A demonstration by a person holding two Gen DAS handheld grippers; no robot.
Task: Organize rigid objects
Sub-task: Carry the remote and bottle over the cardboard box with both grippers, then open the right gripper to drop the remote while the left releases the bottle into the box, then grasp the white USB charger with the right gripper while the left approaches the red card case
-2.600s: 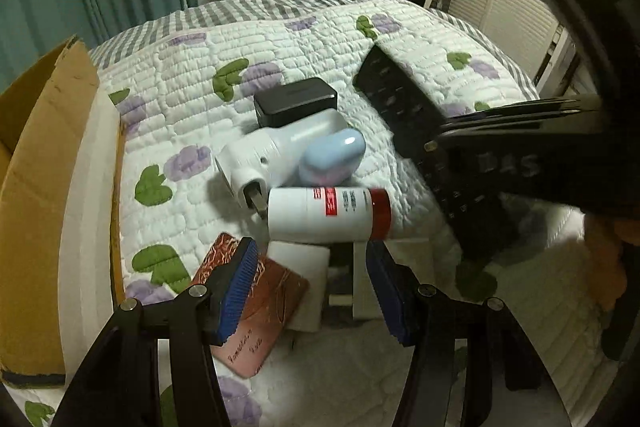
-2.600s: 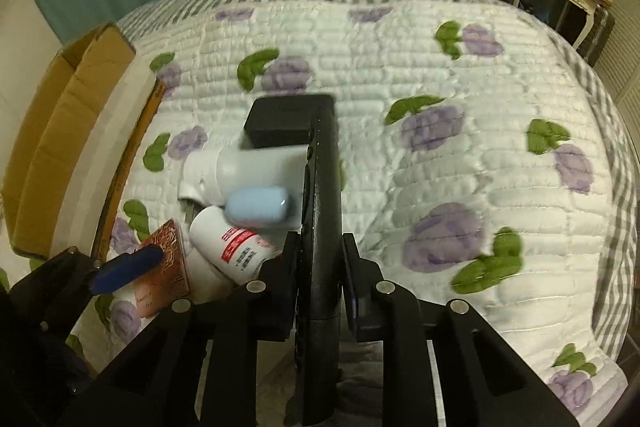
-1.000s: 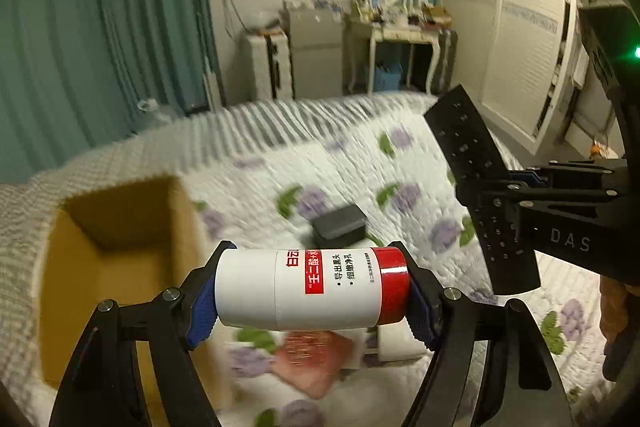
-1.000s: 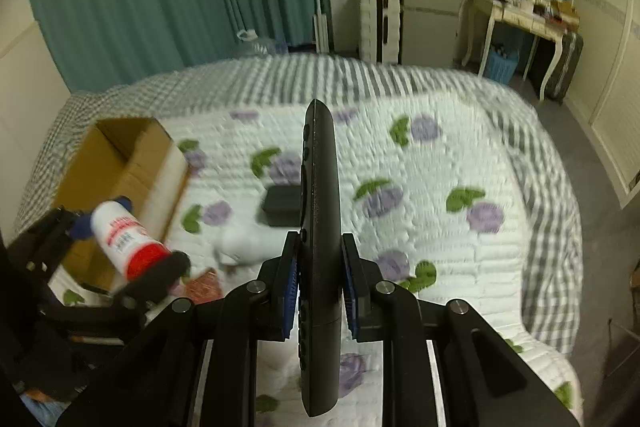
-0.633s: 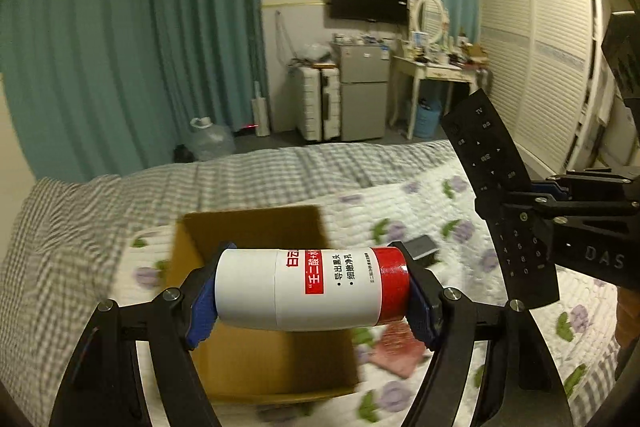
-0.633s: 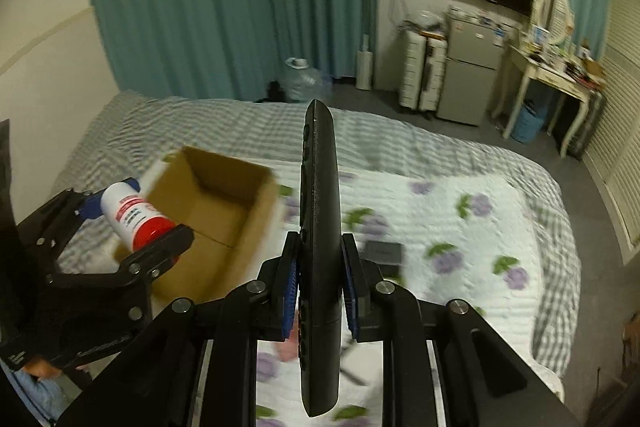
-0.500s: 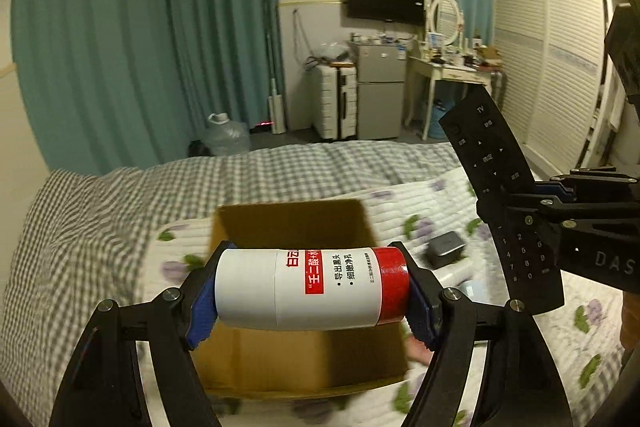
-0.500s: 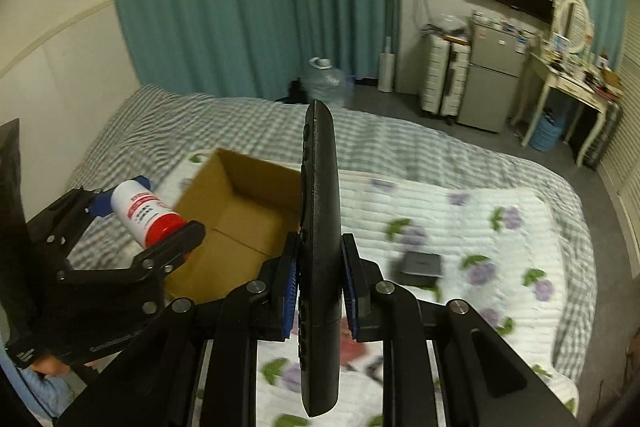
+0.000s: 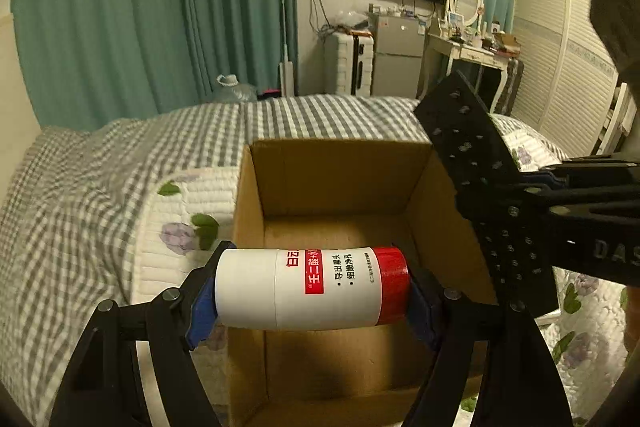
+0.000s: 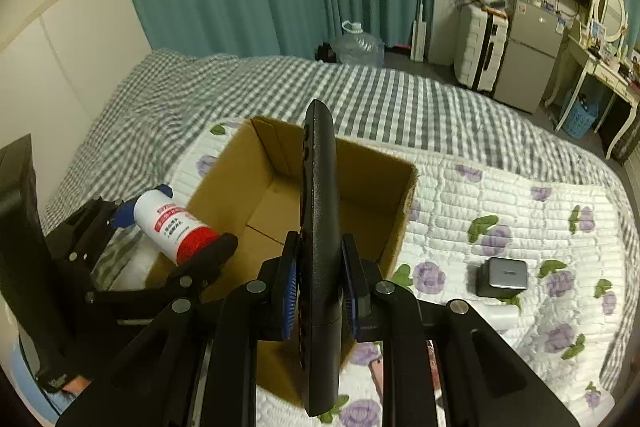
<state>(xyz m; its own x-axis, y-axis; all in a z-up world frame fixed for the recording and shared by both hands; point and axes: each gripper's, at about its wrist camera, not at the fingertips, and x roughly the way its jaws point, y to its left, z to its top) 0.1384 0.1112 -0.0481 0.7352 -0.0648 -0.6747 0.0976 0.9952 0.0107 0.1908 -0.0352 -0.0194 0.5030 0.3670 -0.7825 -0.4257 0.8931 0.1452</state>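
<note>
My left gripper (image 9: 312, 293) is shut on a white bottle with a red cap (image 9: 298, 289), held crosswise above the open cardboard box (image 9: 340, 179). The bottle (image 10: 172, 225) also shows in the right wrist view, at the box's left side. My right gripper (image 10: 320, 291) is shut on a black remote control (image 10: 320, 235), gripped edge-on and standing upright over the box (image 10: 396, 203). In the left wrist view the remote (image 9: 476, 163) slants in from the right over the box's right wall. The box looks bare inside.
The box sits on a bed with a white flowered quilt (image 10: 520, 211) and grey checked cover (image 9: 80, 179). A dark grey small box (image 10: 504, 277) and a white item lie on the quilt to the right. Teal curtains (image 9: 152, 7), a suitcase and a fridge stand beyond.
Both grippers have swung left from the pile of objects to over the cardboard box, carrying the bottle and the remote. The box now fills the middle of both views.
</note>
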